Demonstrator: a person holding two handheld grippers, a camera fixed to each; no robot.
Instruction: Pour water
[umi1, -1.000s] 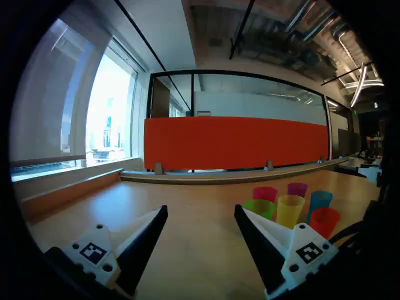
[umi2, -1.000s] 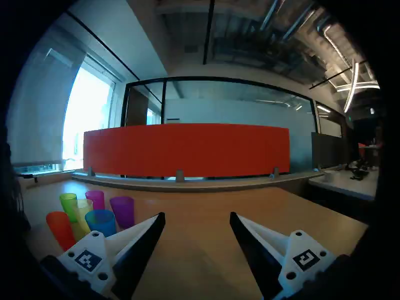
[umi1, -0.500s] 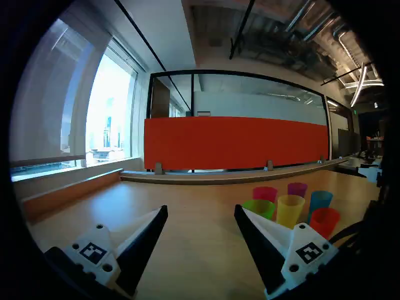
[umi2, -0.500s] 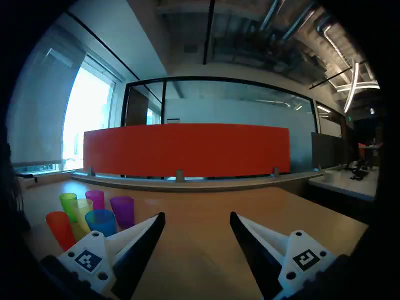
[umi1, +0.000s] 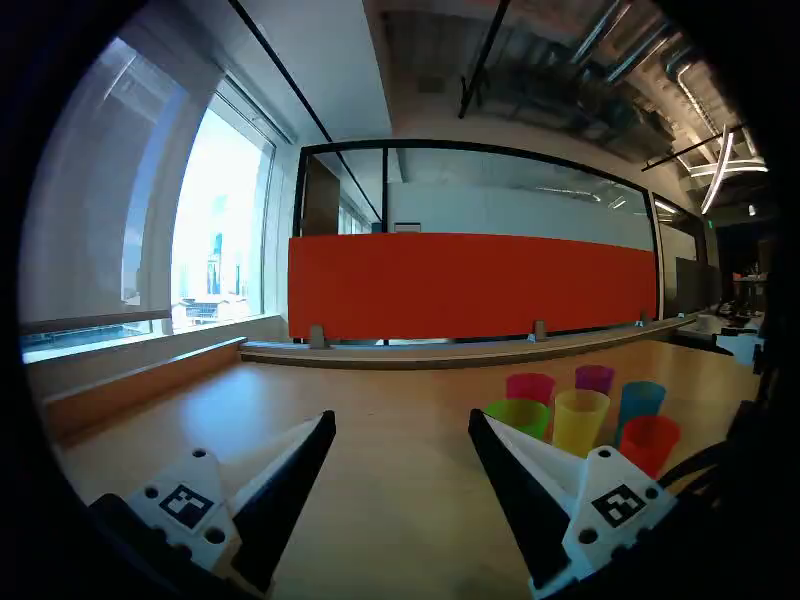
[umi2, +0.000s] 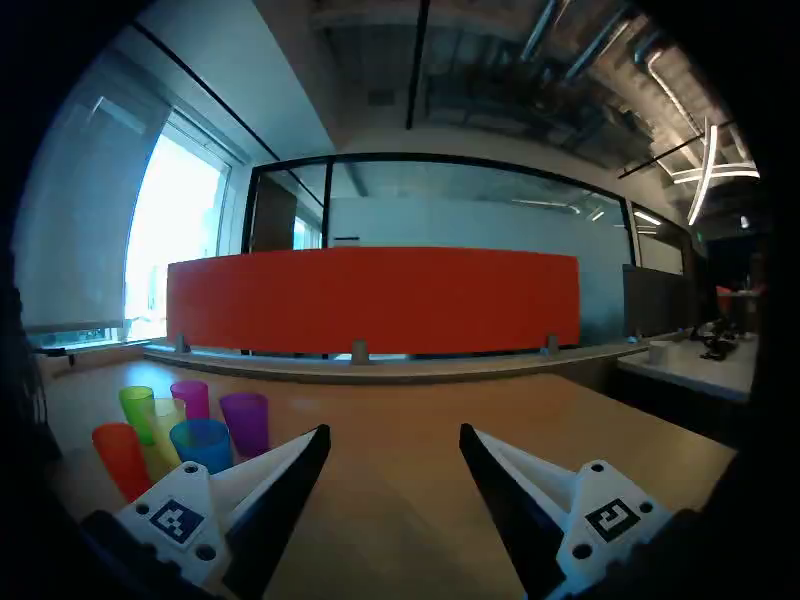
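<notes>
Since neither claw has anything in it yet, the step in hand looks like the approach. The left gripper (umi1: 401, 416) hangs over the wooden table (umi1: 380, 395) with its jaws spread wide and empty, and the right gripper (umi2: 394, 430) is likewise released above the same top. The cluster of cups (umi1: 583, 412), six of them and all upright, stands on the table between the two tools. It lies beyond the left gripper's right finger and, in the right gripper view, beyond that gripper's left finger. Whether any cup holds water cannot be told from these low angles. To do this well, I judge that a claw should swing toward the group and choose an outer cup, such as the orange cup (umi1: 650, 440) or the purple cup (umi2: 245, 420), not one hemmed in by the others. It should close on the wall about halfway up and lift straight up, because the cups stand close together and a sideways drag would likely topple one. They look like light plastic, so a gentle squeeze should do. Against the frames of half a second and a second ago nothing differs: both claws stay open and in place, and the cups have not moved.
</notes>
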